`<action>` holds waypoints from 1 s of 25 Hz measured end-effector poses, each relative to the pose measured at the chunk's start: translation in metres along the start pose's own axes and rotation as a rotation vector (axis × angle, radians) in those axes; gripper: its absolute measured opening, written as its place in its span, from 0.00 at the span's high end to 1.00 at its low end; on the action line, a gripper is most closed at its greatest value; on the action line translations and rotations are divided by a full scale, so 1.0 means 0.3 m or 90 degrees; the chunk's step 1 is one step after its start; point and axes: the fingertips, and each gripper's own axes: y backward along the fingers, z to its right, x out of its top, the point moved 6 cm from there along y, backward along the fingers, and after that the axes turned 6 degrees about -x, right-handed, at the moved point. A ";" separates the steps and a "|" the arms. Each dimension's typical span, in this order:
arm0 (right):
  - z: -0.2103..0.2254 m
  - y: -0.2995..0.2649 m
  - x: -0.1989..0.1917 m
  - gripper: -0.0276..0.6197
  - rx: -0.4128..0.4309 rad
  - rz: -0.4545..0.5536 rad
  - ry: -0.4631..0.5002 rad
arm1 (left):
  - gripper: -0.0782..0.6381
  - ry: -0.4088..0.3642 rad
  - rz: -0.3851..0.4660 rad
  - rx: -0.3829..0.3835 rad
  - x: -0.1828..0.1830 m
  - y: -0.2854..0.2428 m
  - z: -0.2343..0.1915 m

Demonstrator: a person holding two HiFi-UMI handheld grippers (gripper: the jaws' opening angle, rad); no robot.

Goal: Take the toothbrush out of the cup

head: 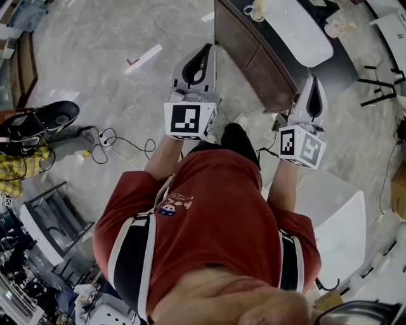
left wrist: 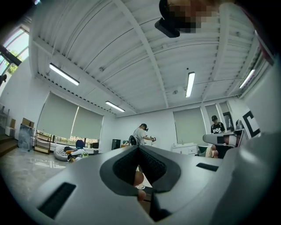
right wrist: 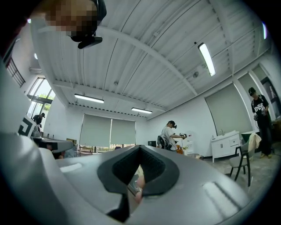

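Note:
In the head view both grippers are held out level in front of a person in a red shirt, over the marble floor. My left gripper (head: 202, 51) is shut and holds nothing. My right gripper (head: 312, 82) is also shut and holds nothing. It hangs near the corner of a dark cabinet (head: 254, 60). A small whitish cup-like thing (head: 257, 9) stands on that cabinet's top, well beyond both grippers. I cannot make out a toothbrush. The left gripper (left wrist: 139, 147) view and the right gripper (right wrist: 139, 147) view show only closed jaws, ceiling and the far room.
A white basin (head: 298, 28) lies on the cabinet. A white chair (head: 342, 222) stands by the right arm. A power strip with cables (head: 104, 136) lies on the floor at left, near shelving. Another person (left wrist: 141, 134) stands across the room.

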 end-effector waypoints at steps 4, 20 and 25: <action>0.074 -0.059 -0.052 0.94 -0.023 -0.003 -0.036 | 0.88 -0.008 -0.009 -0.018 -0.025 -0.087 0.017; 0.429 -0.425 -0.188 0.94 -0.115 -0.021 -0.025 | 0.88 -0.010 -0.054 -0.091 -0.146 -0.683 0.144; 0.588 -0.518 -0.179 0.94 -0.153 -0.019 -0.017 | 0.88 -0.005 -0.051 -0.144 -0.161 -0.907 0.254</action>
